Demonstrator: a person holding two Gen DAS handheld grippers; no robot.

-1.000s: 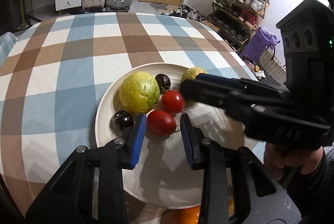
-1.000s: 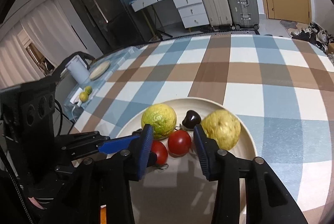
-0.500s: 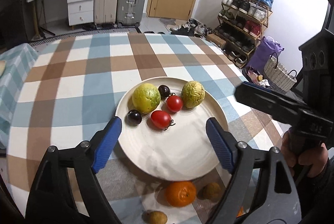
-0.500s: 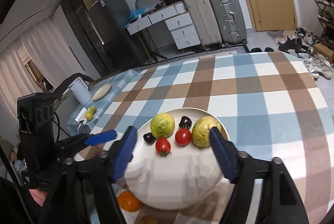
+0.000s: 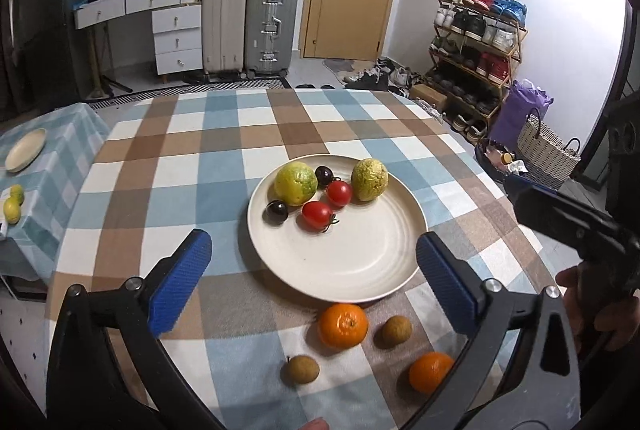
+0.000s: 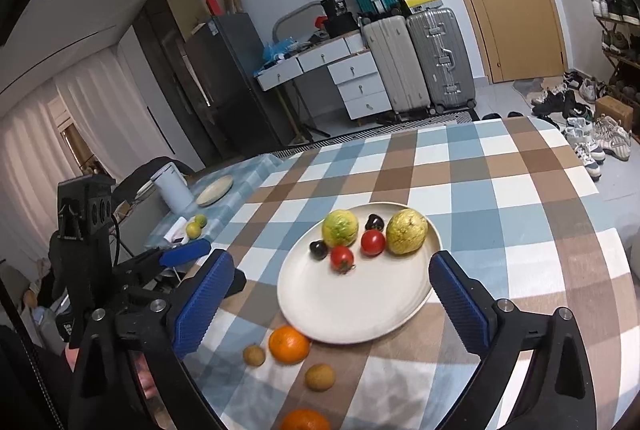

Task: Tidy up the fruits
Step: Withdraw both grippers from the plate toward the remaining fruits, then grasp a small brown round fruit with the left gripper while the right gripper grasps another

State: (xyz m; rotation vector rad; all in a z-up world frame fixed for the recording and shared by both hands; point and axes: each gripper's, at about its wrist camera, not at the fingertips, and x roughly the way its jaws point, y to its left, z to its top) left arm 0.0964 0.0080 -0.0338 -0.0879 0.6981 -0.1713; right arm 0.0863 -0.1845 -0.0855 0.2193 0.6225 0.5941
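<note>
A cream plate [image 5: 360,262] [image 6: 360,310] on the checked tablecloth holds two yellow-green fruits [image 5: 295,183] [image 5: 369,179], two red tomatoes [image 5: 317,215] [image 5: 339,193] and two dark plums [image 5: 277,211] [image 5: 324,175]. Off the plate, near me, lie two oranges [image 5: 343,325] [image 5: 431,371] and two small brown fruits [image 5: 301,370] [image 5: 397,330]. My left gripper [image 5: 314,284] is open and empty, held above the plate's near edge. My right gripper [image 6: 332,302] is open and empty, also above the plate; it shows at the right edge of the left view [image 5: 568,226].
A side table [image 5: 60,165] at the left carries a small plate [image 5: 25,154] and two limes [image 5: 12,203]. A white kettle [image 6: 173,186] stands there too. Suitcases [image 5: 248,25], drawers, a door and a shoe rack [image 5: 476,41] line the room behind the table.
Both grippers opened wide and drew back and up from the plate. The tomatoes they were around now lie on the plate. The oranges and brown fruits have come into view.
</note>
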